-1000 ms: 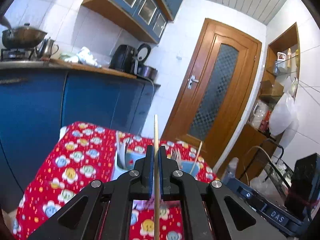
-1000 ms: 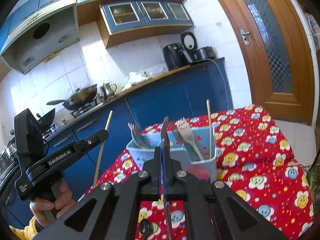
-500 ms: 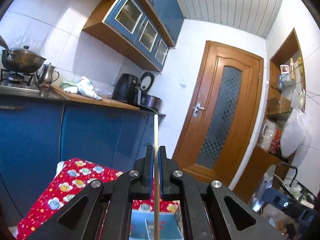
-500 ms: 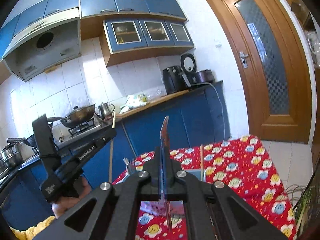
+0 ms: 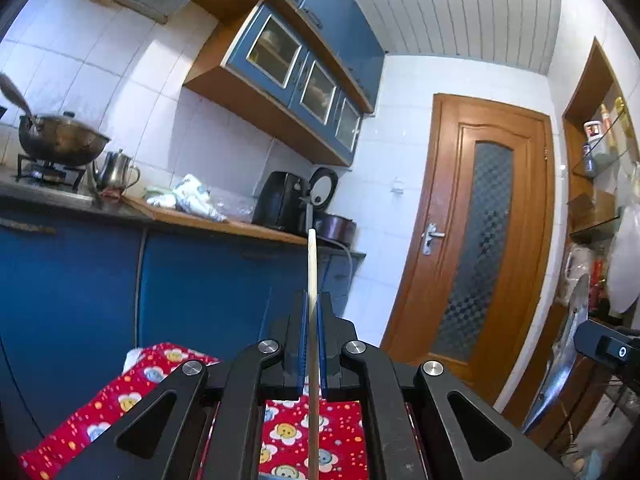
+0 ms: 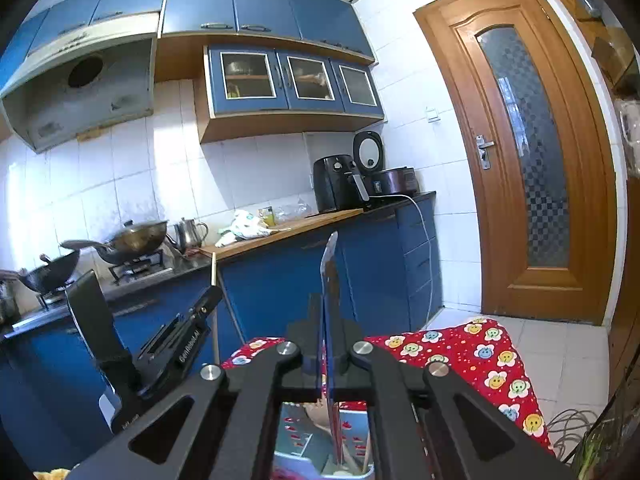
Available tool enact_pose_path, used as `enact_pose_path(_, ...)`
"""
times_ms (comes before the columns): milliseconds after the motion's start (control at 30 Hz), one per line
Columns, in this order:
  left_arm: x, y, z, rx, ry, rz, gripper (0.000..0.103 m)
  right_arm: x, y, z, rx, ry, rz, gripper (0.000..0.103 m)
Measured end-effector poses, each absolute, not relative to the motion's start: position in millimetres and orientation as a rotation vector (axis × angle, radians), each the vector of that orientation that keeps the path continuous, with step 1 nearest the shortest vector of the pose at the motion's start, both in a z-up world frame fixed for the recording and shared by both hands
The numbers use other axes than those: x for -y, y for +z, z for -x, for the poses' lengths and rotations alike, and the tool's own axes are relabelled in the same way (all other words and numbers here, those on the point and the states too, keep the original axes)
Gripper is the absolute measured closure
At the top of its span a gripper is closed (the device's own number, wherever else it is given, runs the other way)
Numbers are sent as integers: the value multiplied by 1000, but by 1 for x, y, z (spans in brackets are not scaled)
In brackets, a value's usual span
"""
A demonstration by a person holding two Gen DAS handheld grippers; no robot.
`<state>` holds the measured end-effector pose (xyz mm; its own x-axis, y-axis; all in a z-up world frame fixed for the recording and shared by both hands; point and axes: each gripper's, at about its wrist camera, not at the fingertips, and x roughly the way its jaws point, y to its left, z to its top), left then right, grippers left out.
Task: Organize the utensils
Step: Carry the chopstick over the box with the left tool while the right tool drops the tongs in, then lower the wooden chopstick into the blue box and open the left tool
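Observation:
My left gripper point(image 5: 311, 312) is shut on a wooden chopstick point(image 5: 312, 280) that stands upright between its blue pads; it also shows in the right wrist view point(image 6: 188, 344) at the left, with the chopstick point(image 6: 214, 280) rising above it. My right gripper point(image 6: 328, 312) is shut on a metal knife point(image 6: 330, 264), blade pointing up. Directly below the right gripper is the light blue utensil holder point(image 6: 304, 440) with wooden utensils in it. The knife also shows at the right edge of the left wrist view point(image 5: 568, 344).
The table has a red flowered cloth point(image 6: 492, 356) point(image 5: 152, 376). Behind it run blue cabinets with a wooden counter point(image 6: 280, 232), an air fryer point(image 6: 336, 184), a kettle point(image 6: 192, 232) and woks on a stove point(image 6: 128, 240). A wooden door point(image 6: 532, 160) is to the right.
Both grippers have tilted upward and risen over the holder. The table and holder have dropped low in both views. Each grip is unchanged.

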<state>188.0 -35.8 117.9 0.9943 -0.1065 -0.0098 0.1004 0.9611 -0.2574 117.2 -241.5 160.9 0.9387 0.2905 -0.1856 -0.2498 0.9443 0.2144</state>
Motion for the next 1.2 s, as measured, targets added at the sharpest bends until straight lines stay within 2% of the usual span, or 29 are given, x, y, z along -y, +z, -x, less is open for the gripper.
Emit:
enact_pose_path(400,44,88,-184,-89,-70,194,98,223,115,-144,-329,275,-101,101)
enact_pose_path(567,39,90,-176,-115,-83,199,88,226,105,-148,-383,291,-147,100)
enact_pose_path(900,26,102,-151,-175,-107,200,88,235,113,-130,-366,315,-236,88)
enact_pose_path(1200,14,115,-113,-230,-142,226,88,238,124,-103,-360,310,-270,84)
